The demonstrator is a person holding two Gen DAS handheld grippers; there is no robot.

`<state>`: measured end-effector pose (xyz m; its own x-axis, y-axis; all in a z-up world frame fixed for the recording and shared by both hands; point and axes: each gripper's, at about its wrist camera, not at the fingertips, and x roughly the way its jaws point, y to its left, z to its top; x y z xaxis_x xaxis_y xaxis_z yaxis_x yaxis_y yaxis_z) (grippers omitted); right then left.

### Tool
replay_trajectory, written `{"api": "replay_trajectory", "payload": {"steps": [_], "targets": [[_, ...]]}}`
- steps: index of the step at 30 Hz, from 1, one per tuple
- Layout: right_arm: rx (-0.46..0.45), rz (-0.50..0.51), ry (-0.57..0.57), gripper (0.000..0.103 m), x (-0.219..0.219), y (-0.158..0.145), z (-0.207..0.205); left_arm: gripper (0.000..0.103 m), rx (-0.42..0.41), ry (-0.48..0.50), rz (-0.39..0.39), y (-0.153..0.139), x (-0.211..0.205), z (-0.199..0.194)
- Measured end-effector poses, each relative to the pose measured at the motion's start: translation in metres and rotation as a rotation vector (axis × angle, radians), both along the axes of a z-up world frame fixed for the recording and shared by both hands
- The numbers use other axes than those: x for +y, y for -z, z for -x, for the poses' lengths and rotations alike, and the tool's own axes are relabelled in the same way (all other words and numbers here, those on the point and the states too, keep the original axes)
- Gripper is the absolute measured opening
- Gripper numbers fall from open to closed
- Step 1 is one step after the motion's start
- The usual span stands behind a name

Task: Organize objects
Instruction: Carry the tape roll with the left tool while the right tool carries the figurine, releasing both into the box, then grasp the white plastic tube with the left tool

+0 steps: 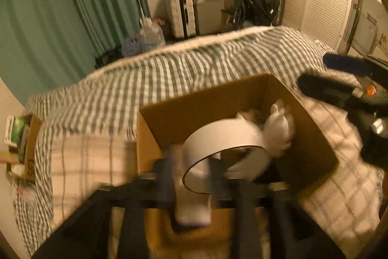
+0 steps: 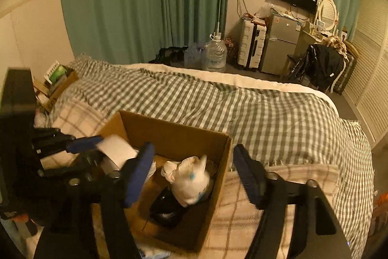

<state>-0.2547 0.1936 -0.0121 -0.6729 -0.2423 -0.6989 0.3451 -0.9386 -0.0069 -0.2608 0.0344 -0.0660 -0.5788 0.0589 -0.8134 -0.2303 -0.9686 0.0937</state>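
Note:
An open cardboard box (image 1: 305, 132) (image 2: 218, 176) sits on the bed. Inside lie a white plush toy (image 1: 278, 130) (image 2: 191, 179) and a dark object (image 2: 167, 208). My left gripper (image 1: 191, 176) is shut on a white band-shaped ring (image 1: 225, 149), held over the box's near edge; it shows in the right wrist view as a white piece (image 2: 116, 149). My right gripper (image 2: 194, 174) is open and empty above the box, its blue-padded fingers (image 2: 138, 174) spread wide. It appears at the right edge of the left wrist view (image 1: 339, 79).
The bed has a grey checked duvet (image 2: 242, 108) and a pale plaid blanket (image 2: 266, 186). A small box of items (image 2: 58, 79) stands at the bed's far left. Water jug (image 2: 214, 55), suitcase (image 2: 251, 47), fridge (image 2: 281, 45) and chair with black clothes (image 2: 322, 64) line the far wall.

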Motion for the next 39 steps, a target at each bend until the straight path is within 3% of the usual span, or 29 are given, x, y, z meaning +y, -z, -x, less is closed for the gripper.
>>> {"api": "replay_trajectory", "payload": {"steps": [1, 3, 9, 12, 18, 24, 26, 28, 33, 37, 39], "targets": [[-0.008, 0.008, 0.003, 0.07, 0.001, -0.004, -0.004, 0.091, 0.0, -0.017, -0.001, -0.002, -0.001, -0.006], [-0.027, 0.014, 0.014, 0.07, 0.009, -0.013, -0.014, 0.092, 0.052, -0.041, -0.009, -0.011, -0.006, -0.026], [0.013, -0.004, 0.058, 0.071, 0.03, -0.042, -0.075, 0.092, 0.087, -0.104, -0.039, -0.036, -0.023, -0.083], [0.0, 0.007, 0.088, 0.072, 0.041, -0.045, -0.109, 0.092, 0.144, -0.136, -0.097, -0.044, -0.032, -0.118], [-0.002, -0.01, 0.114, 0.072, 0.05, -0.02, -0.162, 0.092, 0.178, -0.188, -0.163, -0.028, -0.029, -0.16], [-0.013, -0.082, 0.153, 0.072, 0.044, 0.026, -0.177, 0.091, 0.095, -0.189, -0.16, 0.02, -0.007, -0.166], [-0.032, -0.09, 0.165, 0.072, 0.046, 0.041, -0.172, 0.084, 0.068, -0.166, -0.13, 0.039, 0.005, -0.169], [-0.061, -0.072, 0.173, 0.072, 0.05, 0.058, -0.168, 0.063, 0.007, -0.123, -0.121, 0.062, 0.017, -0.17], [-0.148, -0.039, 0.169, 0.072, 0.052, 0.09, -0.159, 0.053, -0.122, -0.018, -0.068, 0.103, 0.044, -0.168], [-0.152, -0.03, 0.169, 0.072, 0.053, 0.095, -0.16, 0.016, -0.162, 0.003, -0.113, 0.111, 0.045, -0.169], [-0.146, -0.029, 0.172, 0.072, 0.054, 0.094, -0.162, 0.016, -0.153, -0.052, -0.135, 0.107, 0.034, -0.169]]}}
